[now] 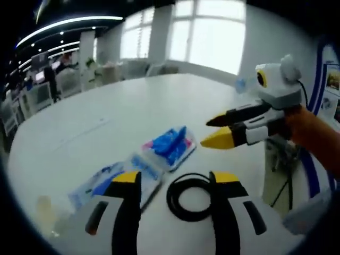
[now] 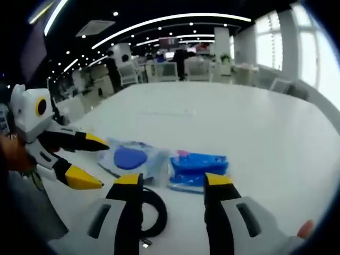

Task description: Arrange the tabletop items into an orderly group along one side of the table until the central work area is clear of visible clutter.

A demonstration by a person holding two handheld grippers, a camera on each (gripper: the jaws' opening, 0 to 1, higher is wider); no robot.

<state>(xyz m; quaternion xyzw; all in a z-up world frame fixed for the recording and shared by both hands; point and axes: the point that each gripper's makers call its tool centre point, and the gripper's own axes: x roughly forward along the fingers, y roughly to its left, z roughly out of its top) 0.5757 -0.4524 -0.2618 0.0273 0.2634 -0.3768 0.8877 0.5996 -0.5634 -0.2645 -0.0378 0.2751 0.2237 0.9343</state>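
A black cable coil (image 1: 187, 197) lies on the white table (image 1: 133, 106), just ahead of my left gripper (image 1: 175, 178), whose yellow-tipped jaws stand open on either side of it. Beyond it lie a bright blue packet (image 1: 171, 144) and a clear packet with blue contents (image 1: 103, 180). My right gripper (image 1: 210, 131) comes in from the right, open, hovering beside the blue packet. In the right gripper view, my right gripper (image 2: 172, 180) is open above the blue packet (image 2: 197, 166) and the cable (image 2: 155, 212). The clear packet (image 2: 130, 158) lies to the left, near the open left gripper (image 2: 101, 163).
The table stretches far and bare behind the items (image 2: 223, 111). Its near edge (image 1: 265, 159) runs beside a white stand with hanging wires. A small pale object (image 1: 45, 210) sits at the lower left. Office chairs and desks (image 2: 170, 69) stand beyond the table.
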